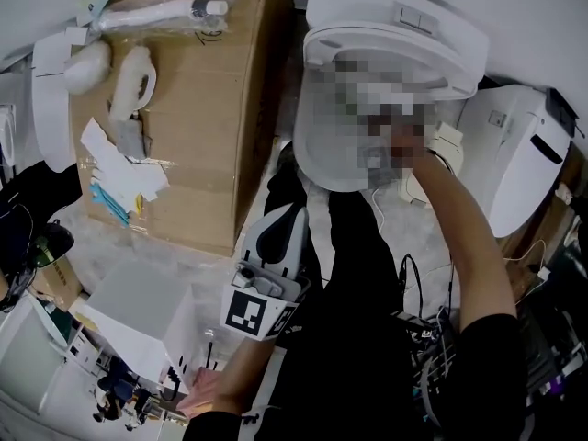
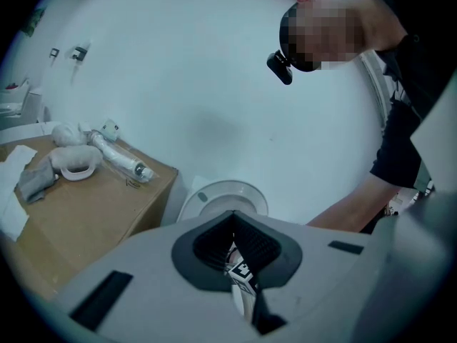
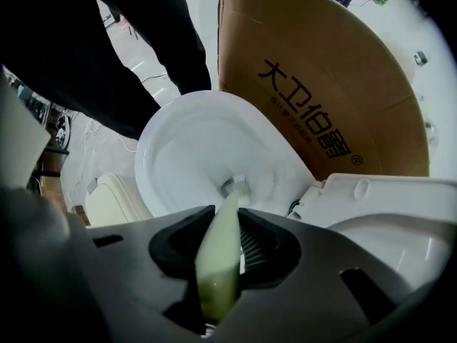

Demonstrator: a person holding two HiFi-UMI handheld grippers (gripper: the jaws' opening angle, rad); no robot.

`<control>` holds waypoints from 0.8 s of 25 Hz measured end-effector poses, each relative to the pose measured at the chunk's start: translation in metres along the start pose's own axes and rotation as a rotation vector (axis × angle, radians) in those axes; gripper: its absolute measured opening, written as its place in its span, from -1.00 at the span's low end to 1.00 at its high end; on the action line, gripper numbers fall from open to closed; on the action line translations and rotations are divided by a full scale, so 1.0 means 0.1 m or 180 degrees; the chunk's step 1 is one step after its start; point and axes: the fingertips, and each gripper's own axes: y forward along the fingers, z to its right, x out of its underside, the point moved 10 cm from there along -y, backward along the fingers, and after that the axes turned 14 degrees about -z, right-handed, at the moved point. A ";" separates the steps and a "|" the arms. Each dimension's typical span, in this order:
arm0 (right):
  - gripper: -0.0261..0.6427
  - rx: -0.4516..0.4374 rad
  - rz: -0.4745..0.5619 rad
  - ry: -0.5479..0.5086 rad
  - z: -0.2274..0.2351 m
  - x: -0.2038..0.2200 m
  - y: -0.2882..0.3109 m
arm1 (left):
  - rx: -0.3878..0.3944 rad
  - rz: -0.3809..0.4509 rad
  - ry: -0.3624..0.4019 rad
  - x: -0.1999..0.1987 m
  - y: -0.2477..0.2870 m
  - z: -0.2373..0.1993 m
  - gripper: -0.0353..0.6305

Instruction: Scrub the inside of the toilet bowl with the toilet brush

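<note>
While my right gripper (image 3: 230, 224) is clamping the toilet brush (image 3: 220, 259), its bristles are sitting deep in the toilet bowl (image 3: 182, 148) at frame centre. Scrubbing is seemingly underway, unfinished; my left gripper (image 2: 232, 227) is idling closed, empty.

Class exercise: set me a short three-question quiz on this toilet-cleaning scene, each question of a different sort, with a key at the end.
1. True or false: the right claw is shut on the handle of the toilet brush.
2. Multiple choice: where is the brush head? A, down inside the toilet bowl. B, resting on top of its rim. C, held clear above it.
3. Fill the gap: the left claw is shut and grips ____.

Key: 1 true; 2 A; 3 nothing.
</note>
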 end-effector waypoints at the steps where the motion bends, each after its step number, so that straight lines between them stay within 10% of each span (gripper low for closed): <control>1: -0.59 -0.0031 0.0003 0.0100 0.00 -0.01 -0.03 | 0.0008 0.0002 -0.0001 0.00 -0.02 0.00 -0.87; 6: -0.59 -0.0319 0.0135 0.1153 -0.10 0.09 -0.26 | 0.0095 -0.0016 0.0078 -0.10 -0.11 0.00 -0.87; 15: -0.59 -0.1095 0.0977 0.4383 -0.47 0.54 -1.38 | 0.0271 -0.0030 0.0443 -0.60 -0.29 0.13 -0.87; 20: -0.59 -0.1048 0.1425 0.5330 -0.76 0.77 -2.34 | 0.0334 -0.0007 0.0625 -0.90 -0.39 0.30 -0.87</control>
